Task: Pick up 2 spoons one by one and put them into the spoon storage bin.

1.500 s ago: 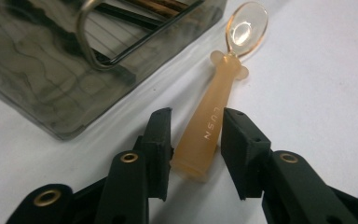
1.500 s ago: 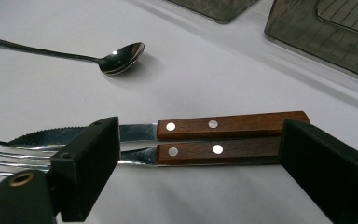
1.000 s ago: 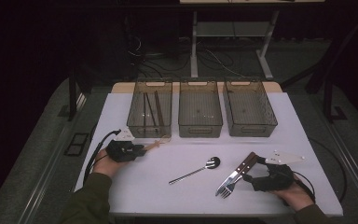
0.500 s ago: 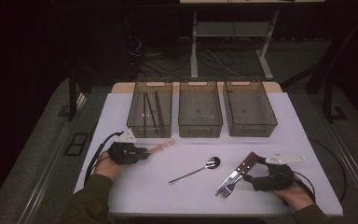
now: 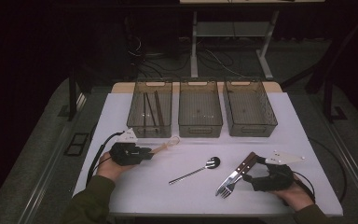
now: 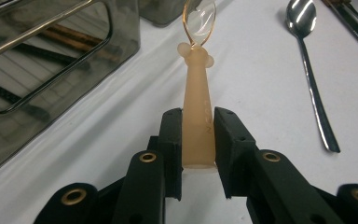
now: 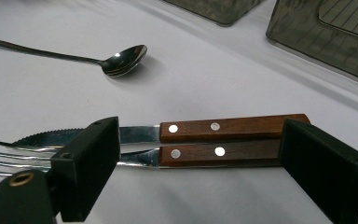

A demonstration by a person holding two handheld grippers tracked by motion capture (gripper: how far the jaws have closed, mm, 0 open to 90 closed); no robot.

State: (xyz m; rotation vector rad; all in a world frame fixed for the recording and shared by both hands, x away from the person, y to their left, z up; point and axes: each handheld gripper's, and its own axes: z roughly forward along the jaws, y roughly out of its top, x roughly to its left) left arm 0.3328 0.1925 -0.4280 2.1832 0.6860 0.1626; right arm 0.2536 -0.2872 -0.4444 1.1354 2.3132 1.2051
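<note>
The left claw (image 6: 193, 140) is clamped on the handle of a small peach-coloured plastic spoon (image 6: 197, 112); both black pads press its flat sides near the butt end. In the high view this spoon (image 5: 164, 146) lies at the left of the table (image 5: 279, 135), just near of the leftmost of 3 smoky grey bins (image 5: 150, 108), with the left claw (image 5: 145, 153) behind it.

To do the step well, the grip probably should sit as it does, square across the handle, so the spoon does not pivot when lifted. The lift ought to be straight up before any swing toward a bin, since the bin wall stands just beside the bowl end. Which bin suits it is a judgement: the leftmost holds dark chopsticks (image 5: 152, 109), and the middle bin (image 5: 200, 108) and right bin (image 5: 250, 107) look empty.

The spoon's handle is matt, tapered, widest at the gripped end, and narrows to 2 small knobs at the neck. Its bowl (image 6: 199, 16) is clear and amber-rimmed, tiny and thin, so it likely weighs little and could flex.

The right claw (image 7: 200, 158) stands apart, its jaws spread wide around a wood-handled knife (image 7: 177, 130) and fork (image 7: 168, 156) lying side by side, not pressing them. In the high view the right claw (image 5: 256, 170) rests at the near right, and a steel spoon (image 5: 196, 170) lies in between.
</note>
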